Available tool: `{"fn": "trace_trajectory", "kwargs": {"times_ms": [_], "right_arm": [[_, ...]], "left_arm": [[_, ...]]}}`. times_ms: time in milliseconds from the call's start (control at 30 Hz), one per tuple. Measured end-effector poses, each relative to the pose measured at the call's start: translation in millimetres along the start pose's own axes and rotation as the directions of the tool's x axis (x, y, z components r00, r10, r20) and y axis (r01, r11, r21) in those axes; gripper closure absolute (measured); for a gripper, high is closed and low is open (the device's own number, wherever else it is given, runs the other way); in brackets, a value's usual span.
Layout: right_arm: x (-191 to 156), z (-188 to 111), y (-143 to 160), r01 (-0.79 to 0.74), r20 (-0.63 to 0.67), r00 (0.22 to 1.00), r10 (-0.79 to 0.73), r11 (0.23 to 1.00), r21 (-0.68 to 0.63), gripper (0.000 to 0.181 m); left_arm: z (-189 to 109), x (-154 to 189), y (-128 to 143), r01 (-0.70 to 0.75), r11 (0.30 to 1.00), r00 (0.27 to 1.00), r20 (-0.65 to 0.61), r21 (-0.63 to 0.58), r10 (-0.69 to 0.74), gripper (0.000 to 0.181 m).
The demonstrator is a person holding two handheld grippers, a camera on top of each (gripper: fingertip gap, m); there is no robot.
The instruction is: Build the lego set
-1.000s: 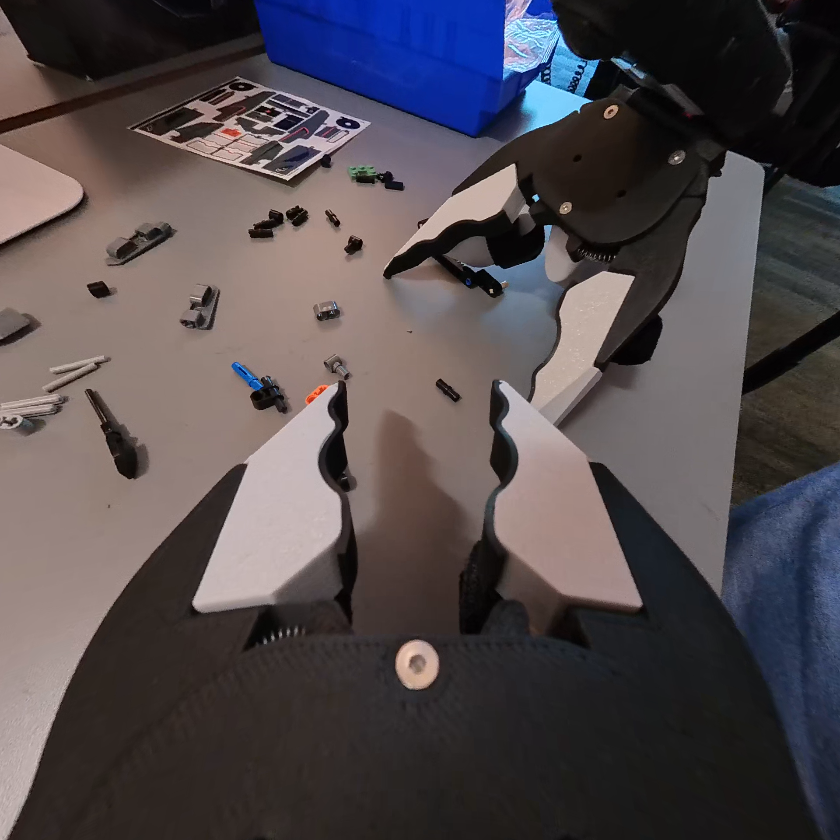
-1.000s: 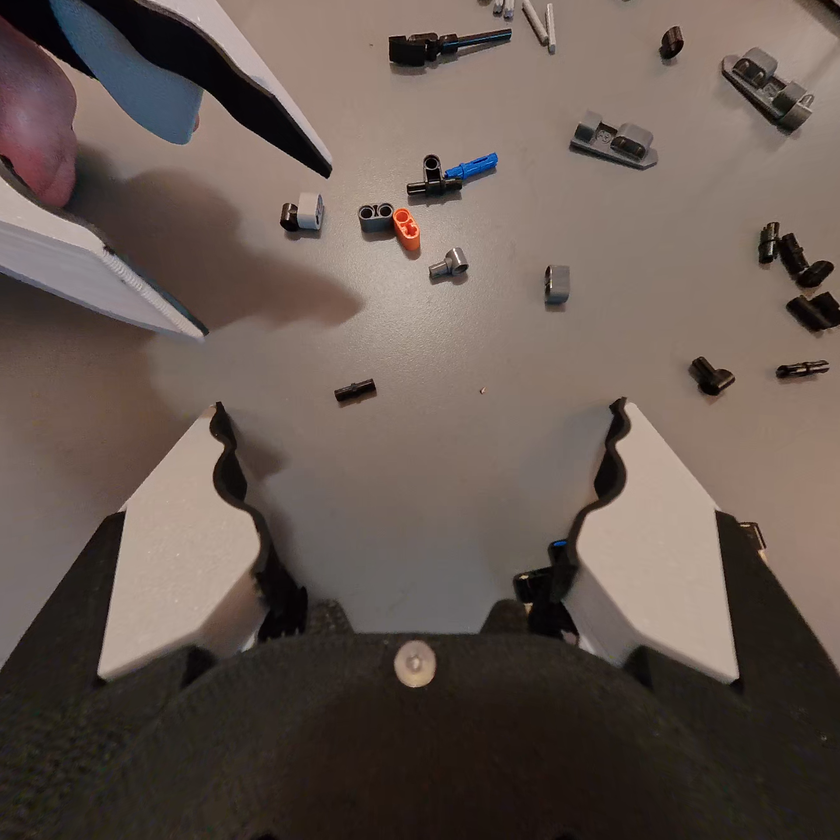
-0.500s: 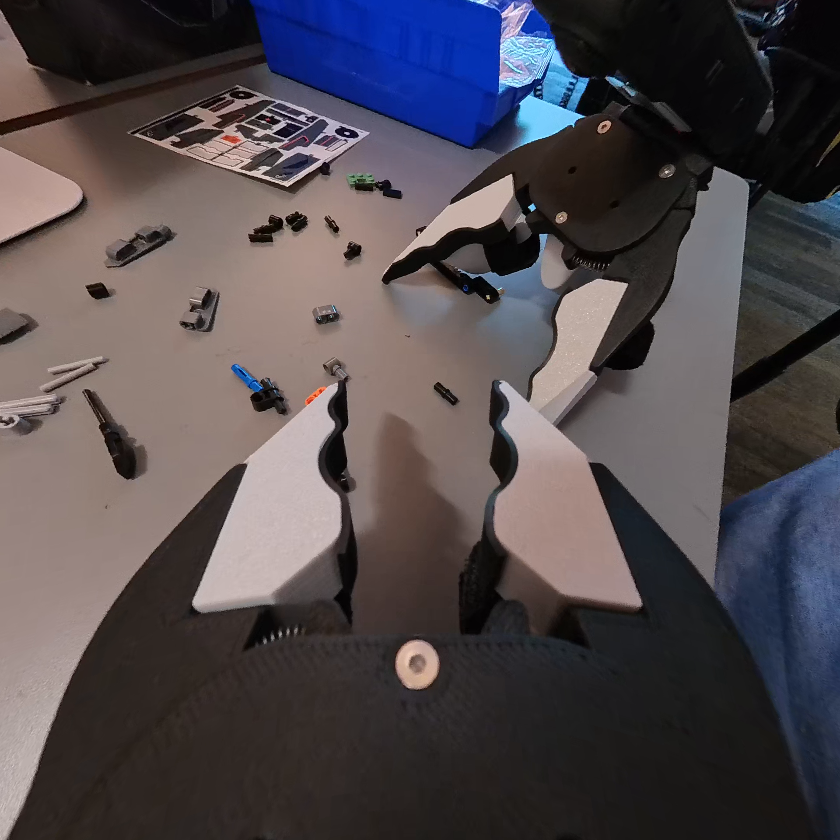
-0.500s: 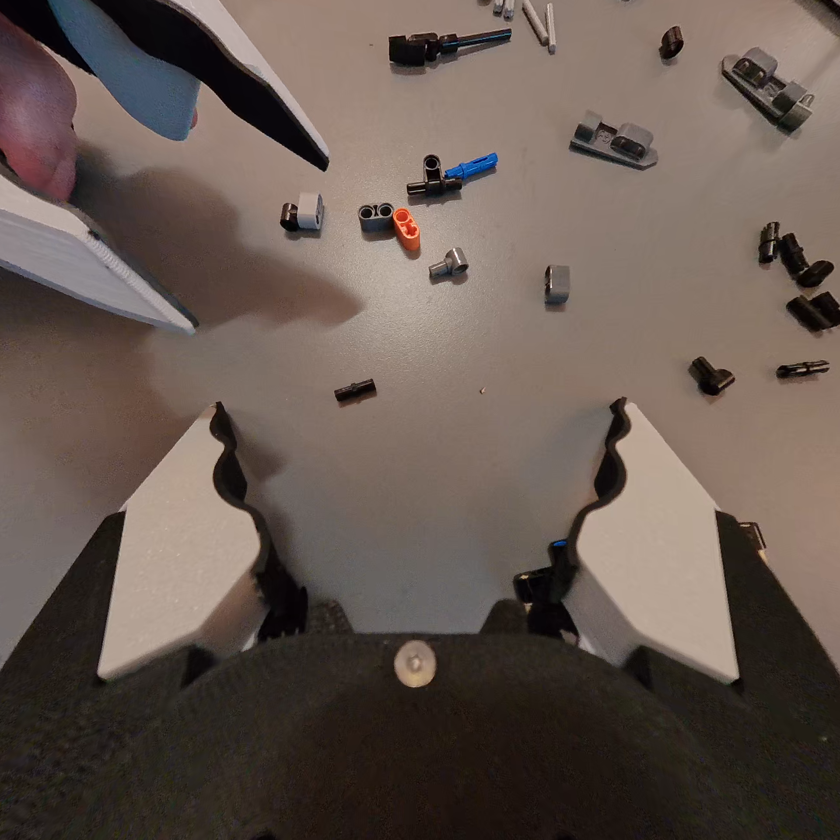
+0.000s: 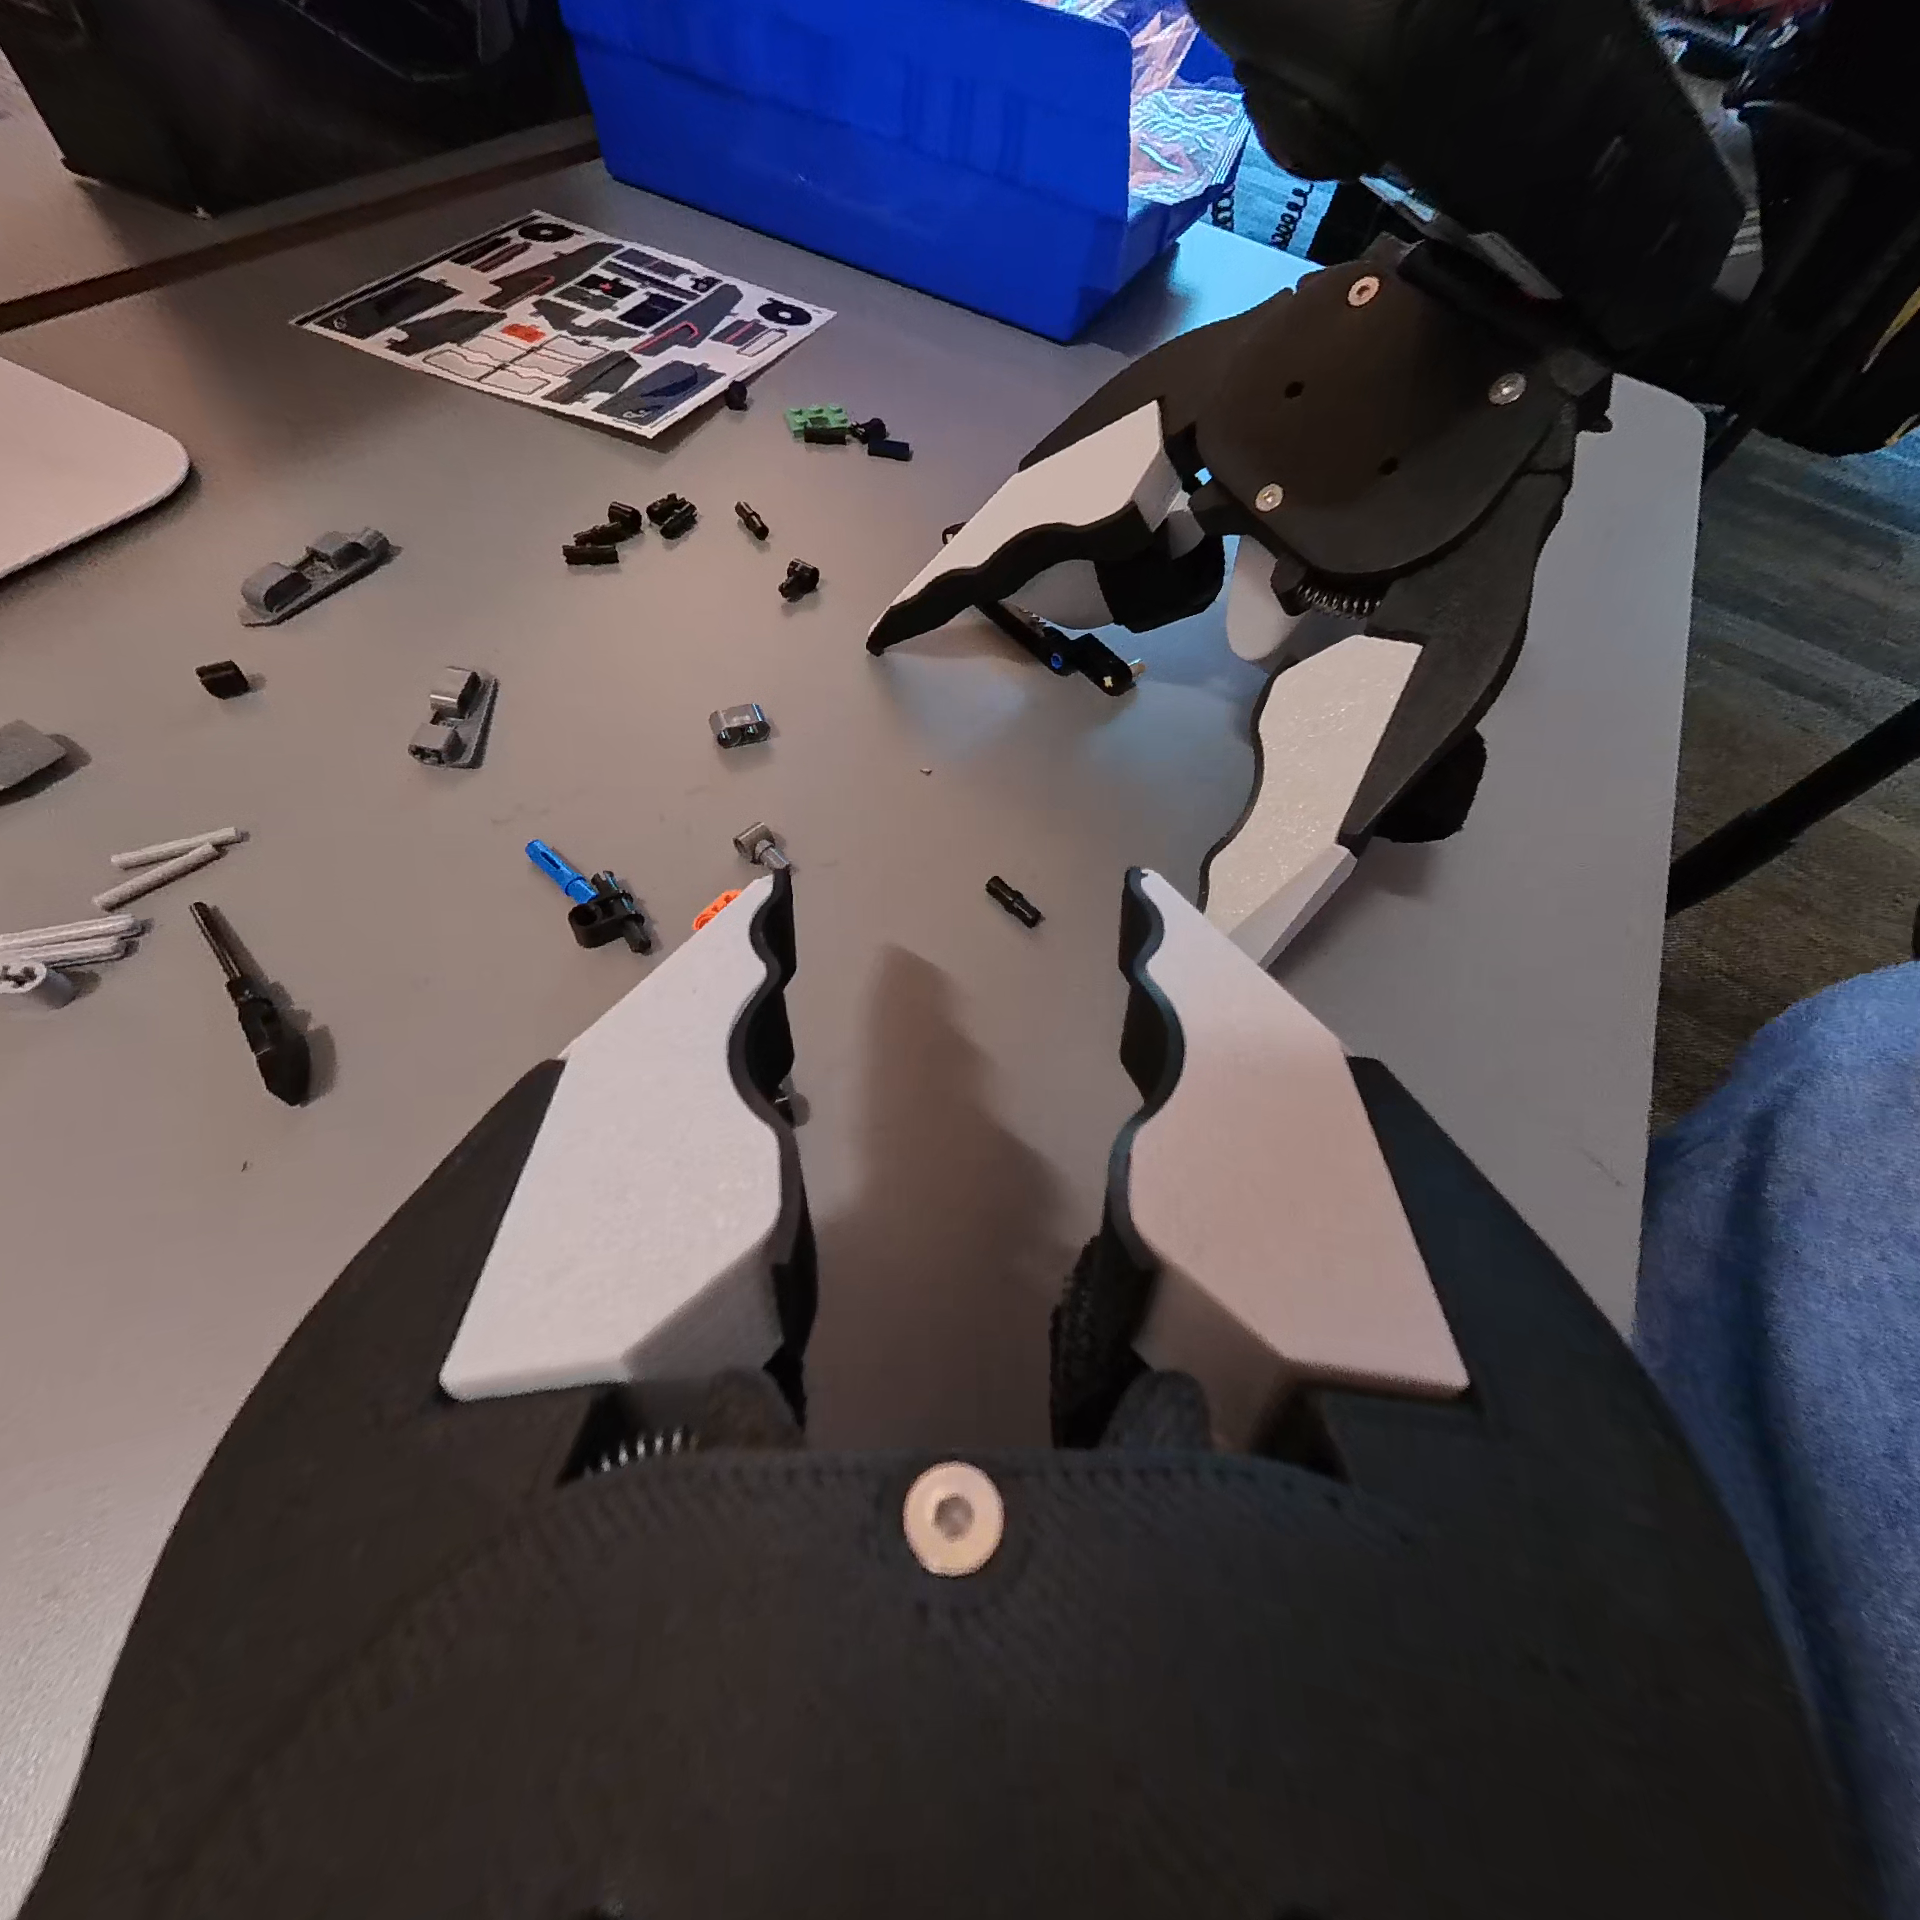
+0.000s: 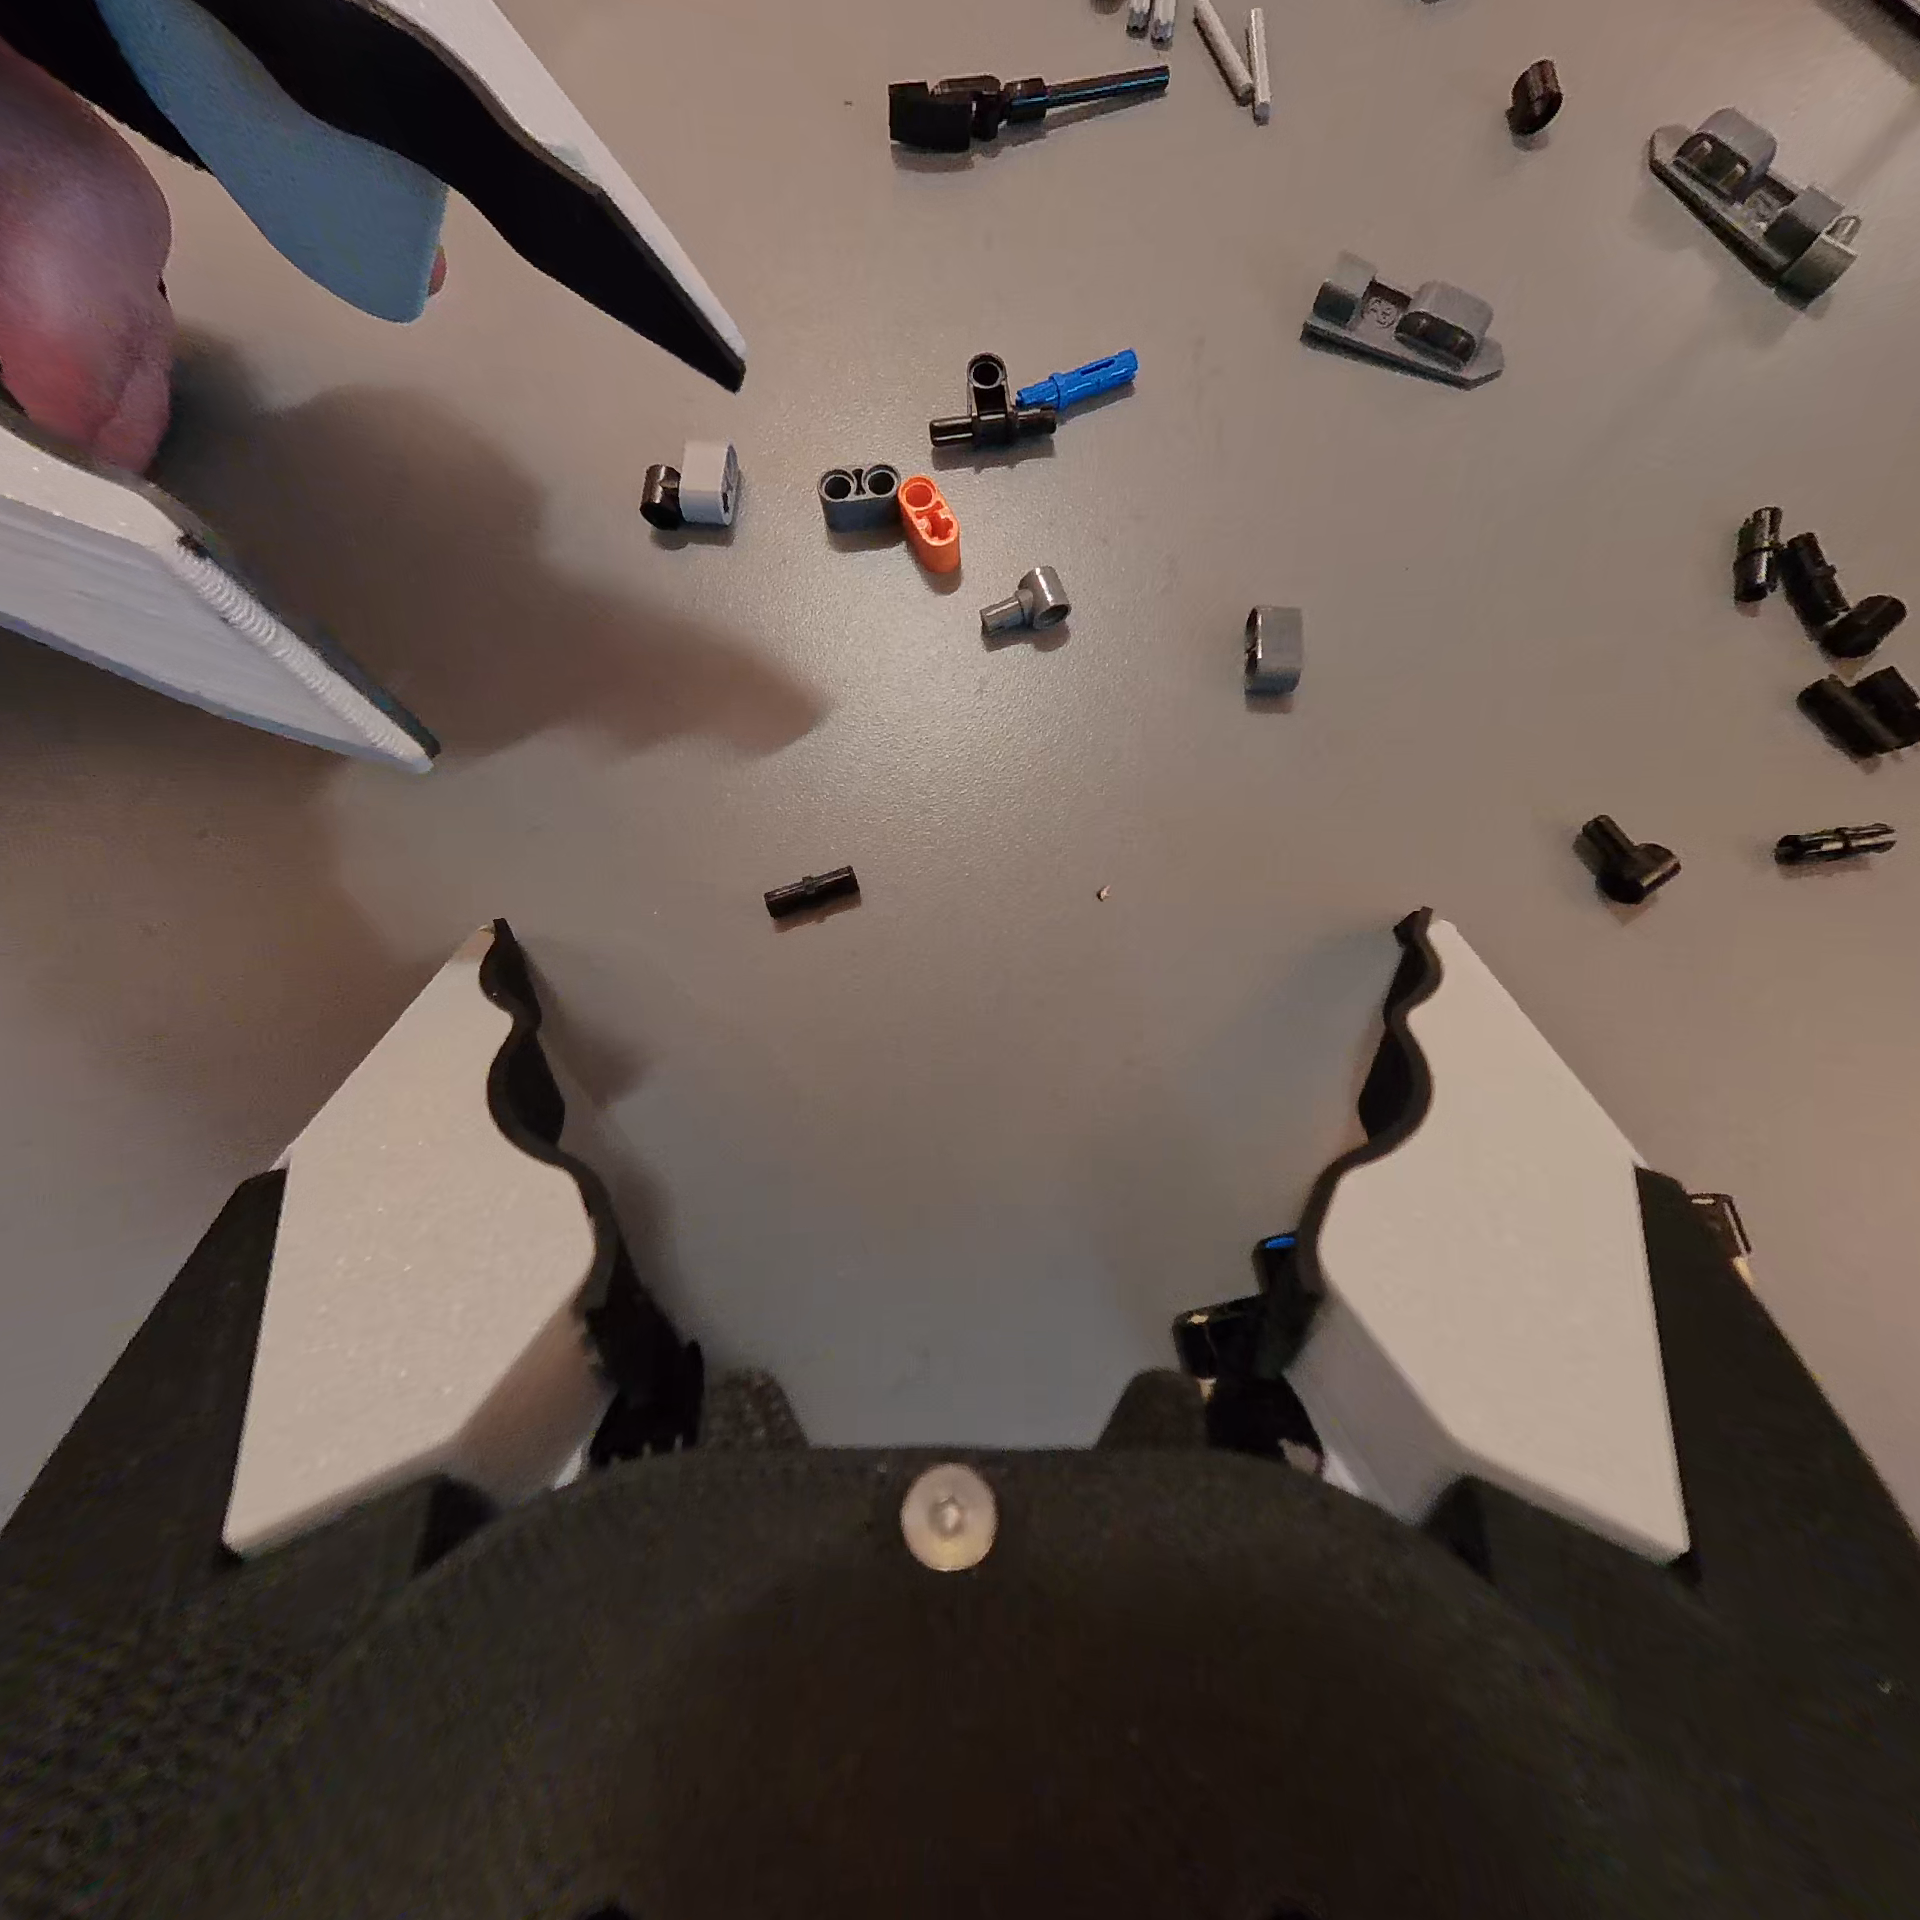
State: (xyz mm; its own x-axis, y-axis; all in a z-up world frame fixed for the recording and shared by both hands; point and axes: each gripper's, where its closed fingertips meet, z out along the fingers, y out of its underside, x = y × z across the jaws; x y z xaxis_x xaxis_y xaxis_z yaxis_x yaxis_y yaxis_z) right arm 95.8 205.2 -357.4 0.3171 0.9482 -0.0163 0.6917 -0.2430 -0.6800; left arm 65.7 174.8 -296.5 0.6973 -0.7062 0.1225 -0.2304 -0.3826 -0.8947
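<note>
**Change.** Across the last second almost nothing has moved. In the right wrist view the left gripper (image 6: 582, 566) has drawn back slightly toward the picture's left edge. No piece on the grey table (image 6: 1039, 1143) has shifted. Judgement: this is a pause between steps, with the next part not yet chosen and the build barely begun.

**Jaws.** The left gripper's jaws stand apart and hold nothing. The right gripper (image 6: 958, 925) is spread wide and also empty.

**Task pieces, placed from the short black pin (image 6: 810, 891).**
- The pin lies alone, just beyond the right gripper's fingertips.
- Farther out lie an orange two-hole beam (image 6: 930, 523) touching a dark grey two-hole beam (image 6: 857, 497).
- Beyond those is a black cross connector (image 6: 987, 410) with a blue pin (image 6: 1075, 377) pushed into it.
- A small black sub-assembly with a blue dot (image 5: 1060, 655) rests on the table under the right gripper.

**Materials.** The pieces are hard, glossy moulded plastic, mostly small, round-ended and likely to roll. The fingers (image 6: 416, 1195) are matt pale grey, with wavy black inner edges. A printed sticker sheet (image 5: 561, 317) lies flat before a blue plastic bin (image 5: 883, 145).
</note>
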Motion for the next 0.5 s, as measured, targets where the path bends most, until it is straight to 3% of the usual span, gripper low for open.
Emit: {"fn": "trace_trajectory", "kwargs": {"times_ms": [500], "right_arm": [[0,0,0,-0.002,-0.002,1.000,0.002,1.000,0.000,0.027]], "left_arm": [[13,15,3,-0.074,0.996,0.997,-0.007,-0.046,0.074,0.120]]}}
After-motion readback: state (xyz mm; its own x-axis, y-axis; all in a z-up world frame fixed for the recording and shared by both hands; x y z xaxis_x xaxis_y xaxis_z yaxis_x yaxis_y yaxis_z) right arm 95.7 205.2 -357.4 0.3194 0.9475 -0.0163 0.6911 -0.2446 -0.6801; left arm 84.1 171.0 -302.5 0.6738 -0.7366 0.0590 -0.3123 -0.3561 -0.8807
